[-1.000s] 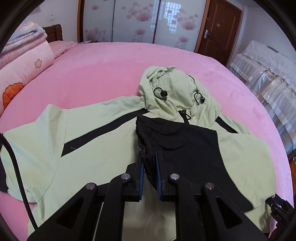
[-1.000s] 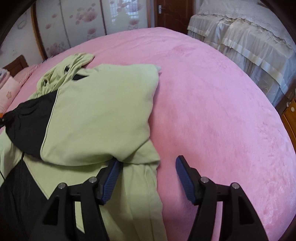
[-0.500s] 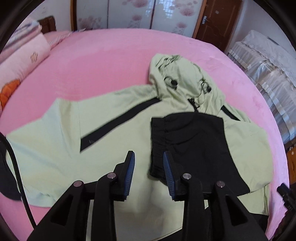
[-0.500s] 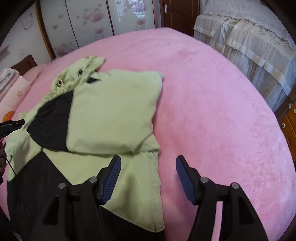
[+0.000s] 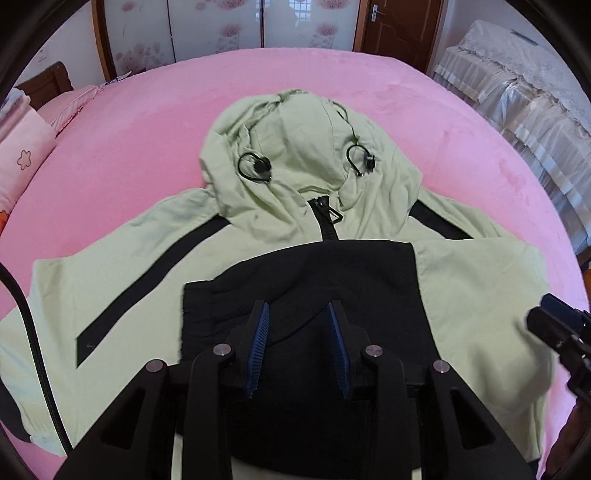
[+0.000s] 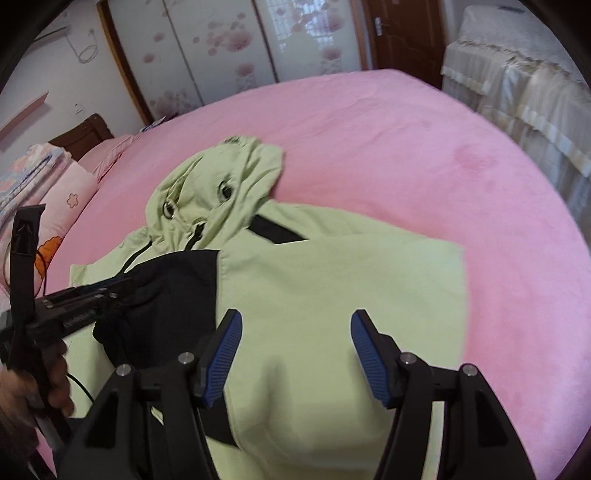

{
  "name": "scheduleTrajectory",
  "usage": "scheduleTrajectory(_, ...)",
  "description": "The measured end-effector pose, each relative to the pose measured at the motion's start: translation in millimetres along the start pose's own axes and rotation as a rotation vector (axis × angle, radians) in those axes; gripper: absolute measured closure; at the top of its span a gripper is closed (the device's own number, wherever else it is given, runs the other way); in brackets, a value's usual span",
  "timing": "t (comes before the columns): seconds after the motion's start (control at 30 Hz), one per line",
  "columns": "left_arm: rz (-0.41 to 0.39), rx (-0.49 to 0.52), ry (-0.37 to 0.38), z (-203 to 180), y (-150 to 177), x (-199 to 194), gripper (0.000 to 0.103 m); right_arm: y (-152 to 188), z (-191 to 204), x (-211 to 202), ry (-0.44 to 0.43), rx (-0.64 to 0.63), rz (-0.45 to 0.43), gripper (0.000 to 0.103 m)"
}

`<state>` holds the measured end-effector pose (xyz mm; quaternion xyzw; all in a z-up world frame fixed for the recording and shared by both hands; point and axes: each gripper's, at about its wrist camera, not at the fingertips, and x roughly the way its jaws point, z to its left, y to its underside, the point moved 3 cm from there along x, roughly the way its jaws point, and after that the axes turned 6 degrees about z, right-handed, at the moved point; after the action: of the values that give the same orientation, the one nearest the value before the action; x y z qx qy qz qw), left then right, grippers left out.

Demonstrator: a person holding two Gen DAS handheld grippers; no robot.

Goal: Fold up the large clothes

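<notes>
A light green and black hooded jacket (image 5: 122, 280) lies face up on the pink bed (image 5: 122, 122), hood (image 5: 295, 155) pointing away. Its right sleeve is folded across the chest, with the black cuff part (image 5: 317, 273) lying in the middle. My left gripper (image 5: 300, 325) is open and empty just above that black part. In the right wrist view my right gripper (image 6: 295, 332) is open and empty above the folded green sleeve (image 6: 340, 280). The left gripper (image 6: 74, 306) shows at that view's left edge. The jacket's left sleeve lies spread out to the left.
Folded pink bedding (image 5: 22, 162) is stacked at the bed's left side. A second bed with a white frilled cover (image 5: 517, 92) stands to the right. A floral wardrobe (image 5: 221, 26) and a brown door (image 5: 399, 26) are behind.
My left gripper opened and let go of the black sleeve cuff, which now lies flat on the chest. Both grippers have pulled back and shifted over the jacket.
</notes>
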<state>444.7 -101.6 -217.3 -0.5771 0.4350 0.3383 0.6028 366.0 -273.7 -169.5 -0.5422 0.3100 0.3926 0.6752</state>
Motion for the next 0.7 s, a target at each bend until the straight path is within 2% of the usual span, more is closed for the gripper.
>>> scheduleTrajectory(0.13, 0.034, -0.028, -0.056, 0, -4, 30, 0.072, -9, -1, 50, 0.114, 0.009, 0.056, 0.042)
scheduleTrajectory(0.2, 0.036, -0.052, -0.055, 7, -7, 37, 0.072, -11, -22, 63, 0.172, 0.041, 0.066, 0.049)
scheduleTrajectory(0.27, 0.033, -0.060, -0.051, 14, -10, 40, 0.072, -13, -49, 61, 0.194, 0.071, 0.049, 0.069)
scheduleTrajectory(0.43, 0.031, -0.022, -0.031, 17, -8, 43, 0.072, -9, -121, 37, 0.335, 0.152, 0.013, 0.070)
scheduleTrajectory(0.5, 0.031, -0.016, -0.033, 17, -7, 42, 0.072, -3, -143, 30, 0.330, 0.202, 0.027, 0.067)
scheduleTrajectory(0.57, 0.033, -0.021, -0.032, 16, -6, 38, 0.072, 3, -156, 17, 0.279, 0.237, 0.022, 0.067)
scheduleTrajectory(0.7, 0.045, -0.020, -0.014, 14, -5, 22, 0.072, 11, -145, -13, 0.194, 0.244, -0.011, 0.067)
